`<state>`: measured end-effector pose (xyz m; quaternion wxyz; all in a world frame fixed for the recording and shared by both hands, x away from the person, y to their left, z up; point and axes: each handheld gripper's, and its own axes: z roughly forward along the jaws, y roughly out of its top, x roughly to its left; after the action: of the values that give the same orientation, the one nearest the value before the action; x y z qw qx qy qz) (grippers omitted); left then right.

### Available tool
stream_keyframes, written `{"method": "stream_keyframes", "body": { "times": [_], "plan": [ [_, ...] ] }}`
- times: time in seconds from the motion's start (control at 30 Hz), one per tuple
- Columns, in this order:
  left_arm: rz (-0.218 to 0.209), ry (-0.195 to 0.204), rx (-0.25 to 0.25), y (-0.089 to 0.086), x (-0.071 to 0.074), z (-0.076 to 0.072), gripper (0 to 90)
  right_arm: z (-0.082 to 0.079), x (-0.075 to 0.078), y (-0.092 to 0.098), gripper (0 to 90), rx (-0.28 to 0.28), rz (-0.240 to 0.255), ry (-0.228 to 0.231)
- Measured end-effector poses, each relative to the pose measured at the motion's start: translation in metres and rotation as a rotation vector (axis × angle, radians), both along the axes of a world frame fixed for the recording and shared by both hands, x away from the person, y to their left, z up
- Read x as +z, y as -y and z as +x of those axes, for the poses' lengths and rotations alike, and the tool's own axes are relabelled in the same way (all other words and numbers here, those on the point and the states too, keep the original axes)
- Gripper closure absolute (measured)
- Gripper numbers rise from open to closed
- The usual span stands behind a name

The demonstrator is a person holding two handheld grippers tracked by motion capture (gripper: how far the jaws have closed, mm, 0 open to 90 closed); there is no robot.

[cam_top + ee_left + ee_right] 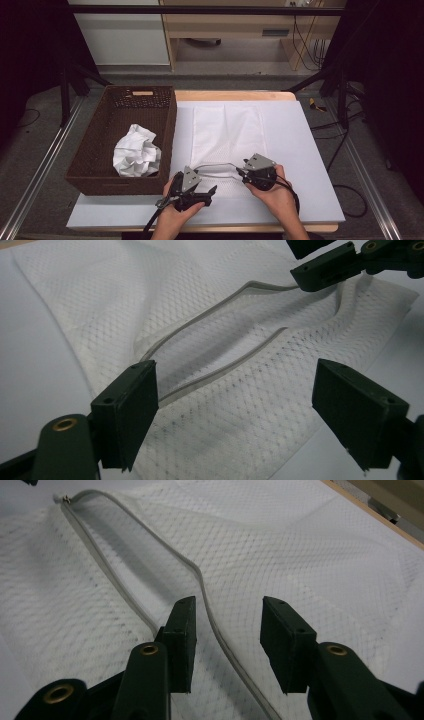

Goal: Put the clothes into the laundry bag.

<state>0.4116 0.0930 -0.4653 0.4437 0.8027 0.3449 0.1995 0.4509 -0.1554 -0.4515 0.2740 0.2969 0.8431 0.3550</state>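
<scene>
A white mesh bag [227,130] lies flat on the pale mat, its zipper mouth gaping at the near end. My left gripper [207,192] hovers at the bag's near left corner. In the left gripper view it [235,380] stands open wide, with the grey zipper edge [200,320] and mesh beyond the jaws. My right gripper [242,172] sits at the mouth's right side, pointing left. In the right gripper view it [227,612] is open, and one zipper edge [200,575] runs between the jaws without being pinched. The right gripper [295,260] also appears in the left gripper view, at the top right.
A brown wicker basket [170,135] stands at the left of the mat and holds a crumpled white cloth [136,152]. The pale mat [300,150] covers a wooden table [230,95]. Dark stands and cables flank both sides.
</scene>
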Motion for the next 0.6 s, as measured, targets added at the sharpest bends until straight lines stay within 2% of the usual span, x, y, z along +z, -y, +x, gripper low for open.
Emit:
{"method": "stream_keyframes", "body": {
  "times": [0.07, 0.47, 0.6],
  "plan": [
    [-0.002, 0.000, -0.003, 0.001, 0.000, -0.001, 18.7, -0.001, -0.003, 0.001, 58.9, 0.009, -0.020, 0.003],
    [-0.006, -0.009, 0.004, -0.001, 0.000, 0.001, 18.9, 0.009, -0.016, -0.004, 59.9, 0.052, -0.070, -0.011],
    [-0.008, -0.005, 0.003, -0.001, 0.001, 0.001, 18.9, 0.008, -0.016, -0.009, 64.2, 0.065, -0.080, -0.006]
  ]
}}
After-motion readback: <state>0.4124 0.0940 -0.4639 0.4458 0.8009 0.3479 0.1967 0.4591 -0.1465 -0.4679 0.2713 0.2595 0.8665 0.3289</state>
